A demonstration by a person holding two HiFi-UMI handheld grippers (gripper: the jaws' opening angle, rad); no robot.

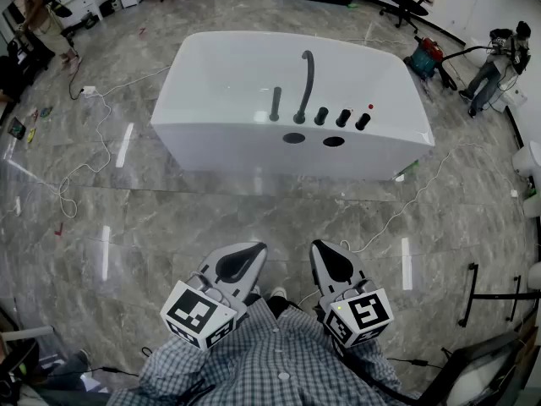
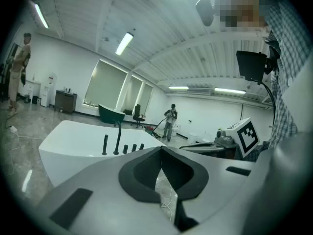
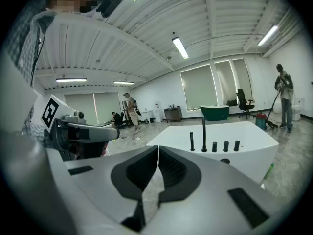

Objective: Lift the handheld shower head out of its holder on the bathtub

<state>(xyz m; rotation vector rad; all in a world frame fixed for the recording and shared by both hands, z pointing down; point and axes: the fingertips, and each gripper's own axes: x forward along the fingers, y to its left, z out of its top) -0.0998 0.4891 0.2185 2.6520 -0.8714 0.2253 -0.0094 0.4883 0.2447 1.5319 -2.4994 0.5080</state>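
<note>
The shower head (image 1: 275, 103) stands as a short dark rod, upright in its holder on the near rim of the tub (image 1: 211, 66), just above centre of the head view. Its long axis runs straight up. To its right along the same rim come the tall curved spout (image 1: 305, 81) and then three knobs (image 1: 342, 117).

Both grippers sit at the bottom of that frame, well apart from the tub, with open floor (image 1: 254, 210) between. The left gripper (image 1: 241, 260) and right gripper (image 1: 334, 260) flank the rod's line. The left looks slightly nearer sideways, though the difference is small. Either one must go forward and up the frame to reach it.

Each gripper's own view shows its fingers closed together with nothing between them. In the left gripper view the rod (image 2: 104, 144) stands left of the fingers (image 2: 146, 173). In the right gripper view it (image 3: 191, 141) stands just right of them (image 3: 142, 170). These side-on views show that the rod is much shorter than the spout, while only the head view shows the floor still to be crossed.
</note>
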